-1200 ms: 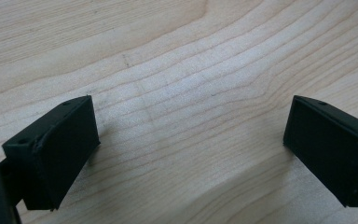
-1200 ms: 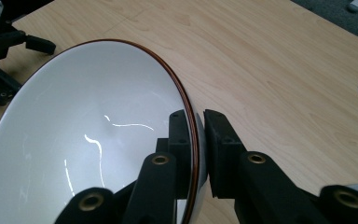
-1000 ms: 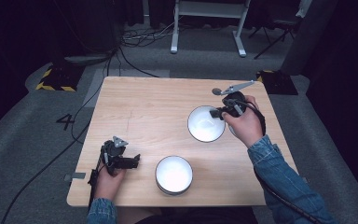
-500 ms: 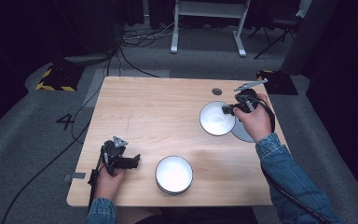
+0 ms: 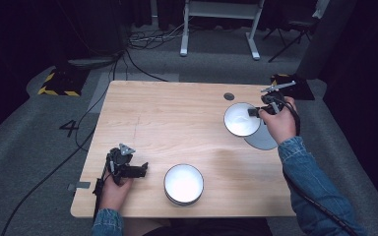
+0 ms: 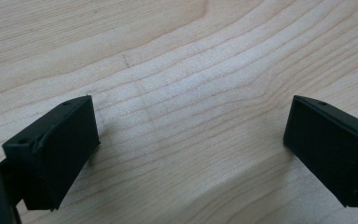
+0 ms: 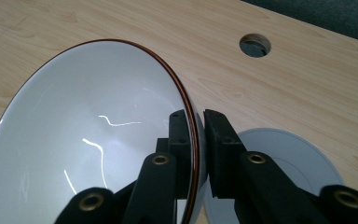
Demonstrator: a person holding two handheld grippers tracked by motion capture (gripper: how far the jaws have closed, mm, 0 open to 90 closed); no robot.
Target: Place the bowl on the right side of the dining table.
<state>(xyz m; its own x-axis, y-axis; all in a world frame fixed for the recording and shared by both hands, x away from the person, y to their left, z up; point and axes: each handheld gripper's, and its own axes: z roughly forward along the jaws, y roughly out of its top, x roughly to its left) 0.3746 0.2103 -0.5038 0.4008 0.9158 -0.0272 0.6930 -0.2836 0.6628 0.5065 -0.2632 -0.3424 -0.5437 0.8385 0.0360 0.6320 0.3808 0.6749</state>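
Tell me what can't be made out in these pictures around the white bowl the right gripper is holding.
- Grey round plate: partly covered by the white bowl with a dark rim and the right hand in the high view; the right gripper covers part of it in the right gripper view.
- Bowl's underside: hidden in both views.
- Bowl's near edge: cut off at the right gripper view's bottom.

Overhead light falls evenly on the wooden table (image 5: pixel 177 123), while the floor and background beyond it sink into near-black with little detail. In the right gripper view, the white bowl (image 7: pixel 84 140) pinched between the jaws of the right gripper (image 7: pixel 199 154) shows thin curved glare streaks inside, and the nearest jaw parts are soft. In the left gripper view, the left gripper (image 6: pixel 191 140) casts soft shadows just beside each jaw; the wood grain between them is sharp.
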